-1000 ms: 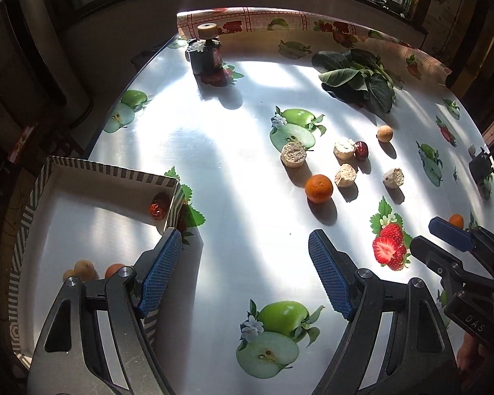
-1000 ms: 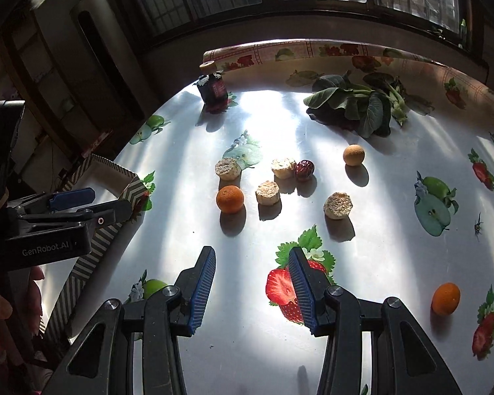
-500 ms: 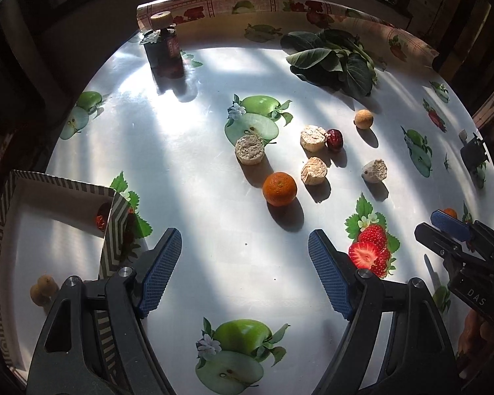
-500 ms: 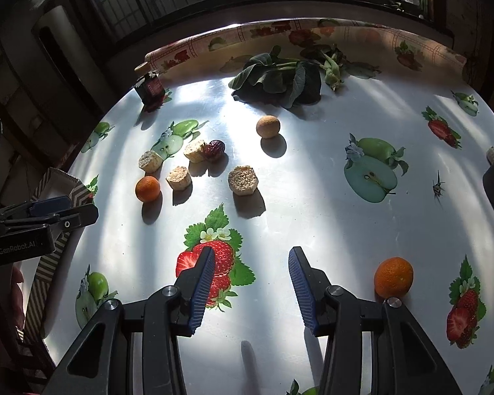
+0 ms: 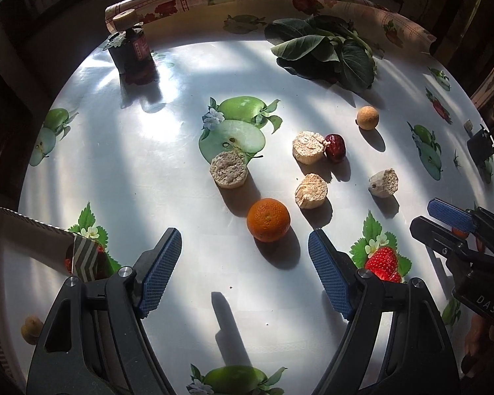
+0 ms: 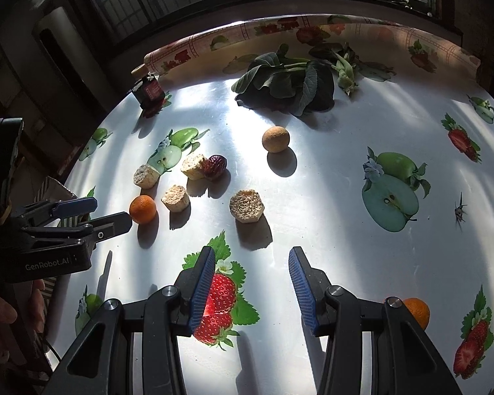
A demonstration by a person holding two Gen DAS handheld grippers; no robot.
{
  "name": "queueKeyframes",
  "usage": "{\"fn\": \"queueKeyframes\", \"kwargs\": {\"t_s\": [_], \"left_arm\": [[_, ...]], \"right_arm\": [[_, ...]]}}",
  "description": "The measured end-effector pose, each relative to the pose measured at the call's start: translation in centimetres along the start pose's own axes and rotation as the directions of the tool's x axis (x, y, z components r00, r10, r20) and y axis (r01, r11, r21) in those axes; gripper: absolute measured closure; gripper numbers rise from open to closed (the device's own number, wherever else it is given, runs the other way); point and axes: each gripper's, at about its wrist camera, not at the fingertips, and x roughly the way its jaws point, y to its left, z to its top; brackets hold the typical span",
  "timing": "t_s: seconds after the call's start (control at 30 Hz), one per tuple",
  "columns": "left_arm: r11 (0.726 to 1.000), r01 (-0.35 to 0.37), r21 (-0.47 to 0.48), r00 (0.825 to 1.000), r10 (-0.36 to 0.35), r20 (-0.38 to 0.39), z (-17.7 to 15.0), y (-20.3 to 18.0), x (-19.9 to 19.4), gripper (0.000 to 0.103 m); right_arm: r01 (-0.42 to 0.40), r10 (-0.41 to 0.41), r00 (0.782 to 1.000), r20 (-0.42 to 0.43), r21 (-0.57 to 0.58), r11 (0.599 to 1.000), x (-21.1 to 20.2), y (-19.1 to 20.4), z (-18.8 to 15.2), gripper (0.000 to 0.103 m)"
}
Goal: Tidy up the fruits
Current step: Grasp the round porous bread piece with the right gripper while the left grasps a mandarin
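An orange (image 5: 268,219) lies on the table just ahead of my open, empty left gripper (image 5: 245,256); it also shows in the right wrist view (image 6: 143,209). Around it lie several beige cut chunks (image 5: 229,169), a red date (image 5: 335,147) and a tan round fruit (image 5: 367,117). A striped box (image 5: 85,256) at the left holds a tan fruit (image 5: 31,327) and a red one. My right gripper (image 6: 250,279) is open and empty, a beige chunk (image 6: 246,205) ahead of it. A second orange (image 6: 416,311) lies at its right.
A dark corked bottle (image 5: 131,51) stands at the back left. Leafy greens (image 5: 326,52) lie at the back. The tablecloth has printed apples and strawberries. The right gripper shows in the left wrist view (image 5: 444,227) at the right edge; the left gripper shows in the right wrist view (image 6: 92,214).
My left gripper has moved right from the box to the orange. My right gripper swung right, then came back toward the chunks. Both stayed open.
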Motion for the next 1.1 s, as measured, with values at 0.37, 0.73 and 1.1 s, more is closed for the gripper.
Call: {"fn": "queueKeyframes", "kwargs": {"t_s": [0.37,0.73,1.1], "left_arm": [[1.000,-0.002,0.008,1.000,0.002,-0.028,0.4,0.1,1.8,0.023],[0.999,0.006,0.032,1.000,-0.006,-0.003,0.8,0.0,2.5,0.026],[0.999,0.025,0.021,1.000,-0.025,-0.004,-0.1,0.3,1.8,0.073]], "right_arm": [[-0.013,0.011,0.999,-0.041,-0.047,0.999,3.5,0.5,2.5,0.058],[0.025,-0.027,0.999,-0.021,-0.108,0.994,4.8,1.2,3.2,0.075],[0.009,-0.011,1.000,-0.023,-0.096,0.995,3.4,1.1,1.8,0.075]]}}
